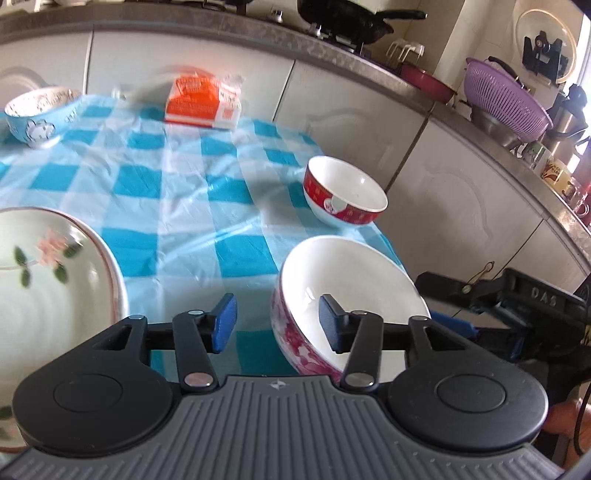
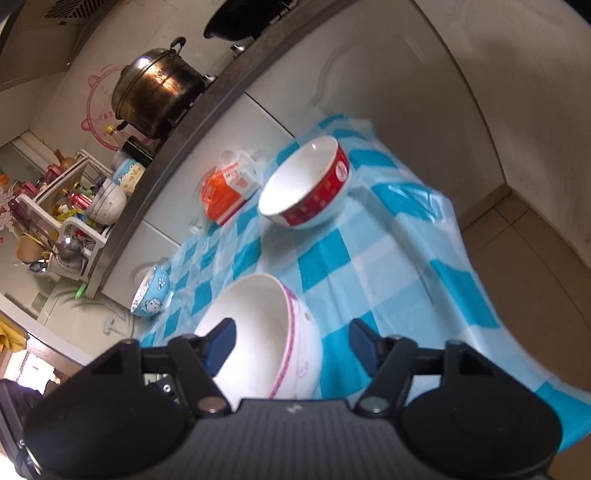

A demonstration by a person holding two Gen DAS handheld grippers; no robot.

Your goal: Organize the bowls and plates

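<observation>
On the blue-checked tablecloth (image 1: pixel 177 192) a large white bowl with a pink flower pattern (image 1: pixel 354 295) sits near the right edge. My left gripper (image 1: pixel 277 323) is open, its jaws straddling the bowl's near left rim. In the right wrist view the same bowl (image 2: pixel 258 332) lies between the open jaws of my right gripper (image 2: pixel 291 347). A red-banded white bowl (image 1: pixel 343 192) stands behind it, also seen in the right wrist view (image 2: pixel 306 184). A blue cartoon bowl (image 1: pixel 38 114) is at far left. A flowered plate (image 1: pixel 40 291) lies at near left.
An orange and white carton (image 1: pixel 201 101) lies at the table's far side against white cabinets (image 1: pixel 369 110). The counter above holds a black pan (image 1: pixel 351 18), a purple colander (image 1: pixel 506 99) and a steel pot (image 2: pixel 155 88). The cloth hangs over the right edge (image 2: pixel 480 295).
</observation>
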